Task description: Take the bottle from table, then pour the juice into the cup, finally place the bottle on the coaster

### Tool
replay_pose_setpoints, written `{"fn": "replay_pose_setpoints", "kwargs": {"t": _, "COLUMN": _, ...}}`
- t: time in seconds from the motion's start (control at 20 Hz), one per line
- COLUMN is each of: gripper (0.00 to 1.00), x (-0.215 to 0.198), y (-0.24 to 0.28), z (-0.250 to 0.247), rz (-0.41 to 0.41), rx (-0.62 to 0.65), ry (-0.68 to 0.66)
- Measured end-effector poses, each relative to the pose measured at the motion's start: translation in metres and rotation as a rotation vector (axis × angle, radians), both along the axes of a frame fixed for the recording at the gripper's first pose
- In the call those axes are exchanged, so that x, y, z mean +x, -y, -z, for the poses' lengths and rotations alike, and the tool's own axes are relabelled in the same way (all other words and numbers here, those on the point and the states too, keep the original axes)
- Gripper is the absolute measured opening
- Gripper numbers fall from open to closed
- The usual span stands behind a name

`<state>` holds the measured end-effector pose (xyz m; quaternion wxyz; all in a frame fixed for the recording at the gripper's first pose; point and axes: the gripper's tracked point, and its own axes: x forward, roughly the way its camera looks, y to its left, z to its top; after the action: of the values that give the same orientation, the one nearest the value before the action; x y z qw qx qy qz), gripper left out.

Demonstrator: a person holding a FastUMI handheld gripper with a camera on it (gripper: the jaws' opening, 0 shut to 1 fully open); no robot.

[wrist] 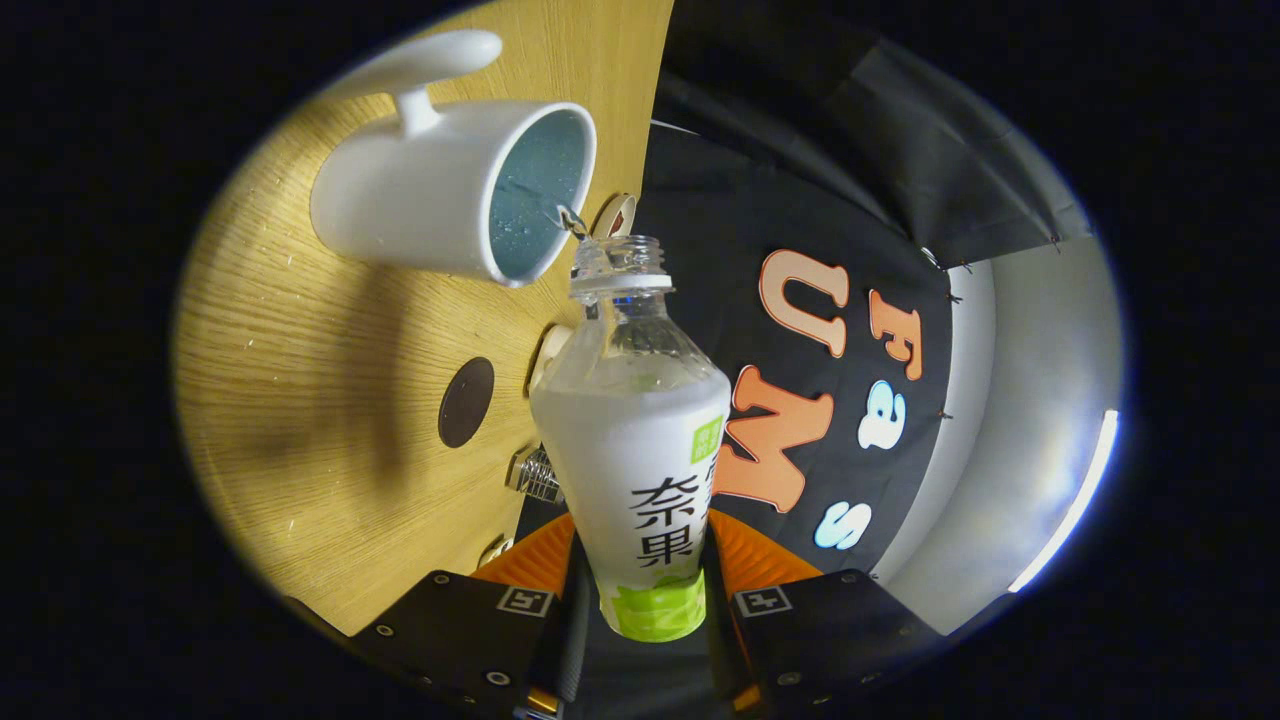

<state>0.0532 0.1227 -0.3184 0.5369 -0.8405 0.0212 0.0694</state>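
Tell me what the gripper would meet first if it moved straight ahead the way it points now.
The gripper, shut on the tilted bottle, points past the table's edge. The bottle's mouth would probably reach the rim of the white cup first, though depth is unclear.

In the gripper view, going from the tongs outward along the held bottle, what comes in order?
Tongs shut on the white-labelled clear plastic bottle → its open neck → white ceramic mug with pale blue inside, on the light wooden table.
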Motion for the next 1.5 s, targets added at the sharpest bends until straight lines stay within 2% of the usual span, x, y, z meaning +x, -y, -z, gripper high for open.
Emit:
{"fn": "replay_pose_setpoints", "kwargs": {"t": 0.6, "gripper": 0.51, "x": -0.0008, "y": -0.0031, "z": -0.0037, "rz": -0.031, "rx": -0.107, "ry": -0.019}}
{"fn": "replay_pose_setpoints", "kwargs": {"t": 1.5, "gripper": 0.51, "x": 0.0004, "y": -0.0032, "z": -0.0016, "rz": -0.04, "rx": -0.181, "ry": -0.055}}
